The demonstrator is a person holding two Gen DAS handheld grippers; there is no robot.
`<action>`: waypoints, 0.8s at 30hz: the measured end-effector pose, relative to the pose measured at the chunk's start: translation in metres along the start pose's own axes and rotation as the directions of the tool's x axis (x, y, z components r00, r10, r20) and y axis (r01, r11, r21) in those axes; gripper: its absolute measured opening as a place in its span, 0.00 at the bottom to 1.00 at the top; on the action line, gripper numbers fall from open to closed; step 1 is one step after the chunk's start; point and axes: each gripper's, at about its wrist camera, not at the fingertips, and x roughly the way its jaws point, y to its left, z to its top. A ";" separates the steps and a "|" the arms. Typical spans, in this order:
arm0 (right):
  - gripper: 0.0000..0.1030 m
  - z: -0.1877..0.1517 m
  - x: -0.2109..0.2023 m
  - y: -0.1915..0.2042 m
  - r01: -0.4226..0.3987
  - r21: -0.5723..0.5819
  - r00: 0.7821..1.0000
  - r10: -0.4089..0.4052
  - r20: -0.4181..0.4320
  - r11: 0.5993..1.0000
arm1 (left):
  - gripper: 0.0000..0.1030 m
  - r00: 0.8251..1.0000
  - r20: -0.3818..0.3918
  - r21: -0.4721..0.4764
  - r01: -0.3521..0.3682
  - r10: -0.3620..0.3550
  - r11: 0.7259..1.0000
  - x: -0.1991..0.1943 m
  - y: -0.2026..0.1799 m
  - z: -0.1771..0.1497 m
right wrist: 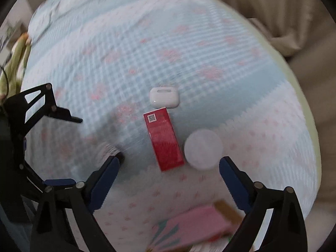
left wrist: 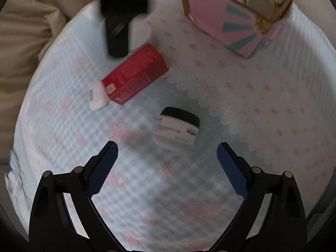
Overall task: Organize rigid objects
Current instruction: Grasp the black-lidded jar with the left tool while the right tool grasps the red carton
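Two boxes, jar, earbud case

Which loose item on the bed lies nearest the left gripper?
The black-lidded jar, just ahead of the open left gripper. The red box and white earbud case lie farther off.
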 end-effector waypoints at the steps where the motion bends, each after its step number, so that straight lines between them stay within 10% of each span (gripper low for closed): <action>1: 0.86 0.007 0.014 0.001 -0.014 -0.038 1.000 0.013 -0.025 0.999 | 0.91 1.000 -0.007 0.011 0.006 -0.006 1.000 0.006 -0.002 0.002; 16: 0.74 0.037 0.113 0.016 -0.108 -0.225 0.974 0.058 -0.218 0.968 | 0.76 0.997 -0.070 0.077 0.038 -0.033 0.996 0.068 -0.017 0.020; 24: 0.51 0.037 0.136 0.010 -0.100 -0.222 0.960 0.035 -0.279 0.970 | 0.63 0.996 -0.067 0.051 0.065 -0.062 0.997 0.079 -0.008 0.035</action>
